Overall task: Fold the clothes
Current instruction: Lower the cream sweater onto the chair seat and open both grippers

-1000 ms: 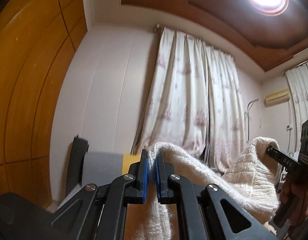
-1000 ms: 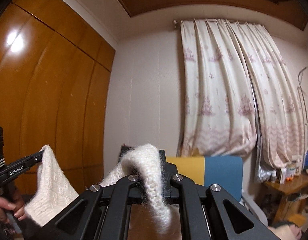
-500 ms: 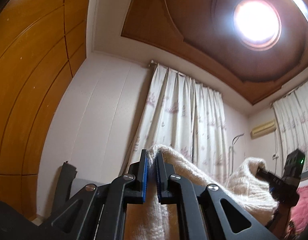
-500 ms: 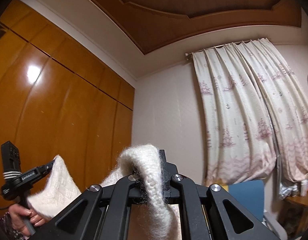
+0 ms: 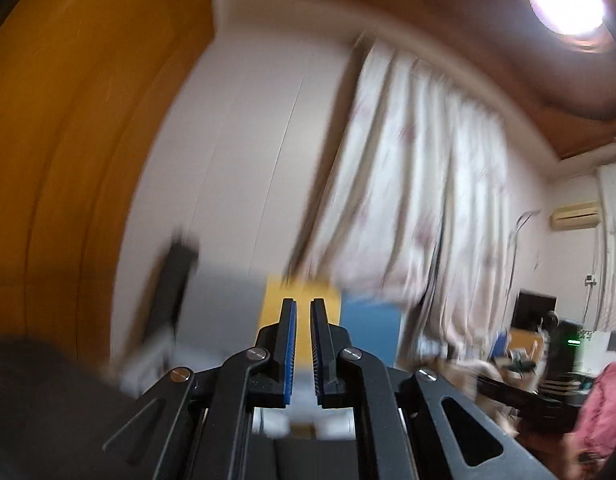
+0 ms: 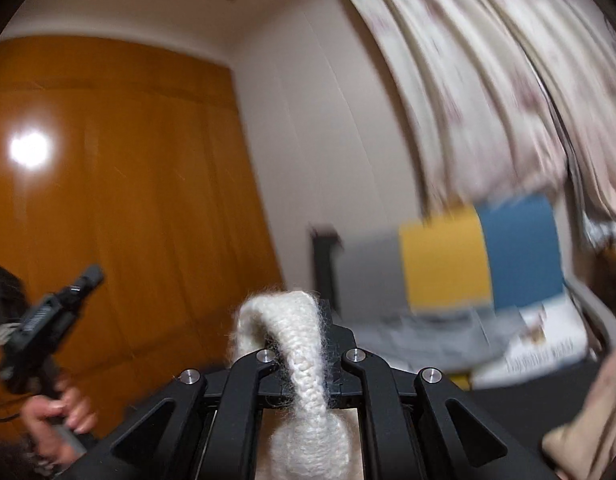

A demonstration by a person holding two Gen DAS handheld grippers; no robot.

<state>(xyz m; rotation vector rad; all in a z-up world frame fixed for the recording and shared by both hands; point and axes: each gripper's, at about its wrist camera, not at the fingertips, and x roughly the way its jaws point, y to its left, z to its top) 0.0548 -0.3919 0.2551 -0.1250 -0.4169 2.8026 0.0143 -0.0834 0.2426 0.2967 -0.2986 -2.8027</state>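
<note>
Gripping white knit garment (image 6: 295, 344) in right tool (image 6: 308, 316), raised mid-handling; left tool (image 5: 303, 312) released, empty. Next probably regrasping a free edge.

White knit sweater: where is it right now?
Right wrist view, bottom centre: the white knit sweater is pinched in the right gripper; the left gripper holds nothing.

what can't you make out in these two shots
- Sweater: right wrist view shows only the strip in the right gripper; the rest falls below the frame.
- Left gripper: nothing between its pads; where the released knit went is out of view.
- Curtain print: motion blur in both views.
- Shelf clutter: too small, blurred.
</note>
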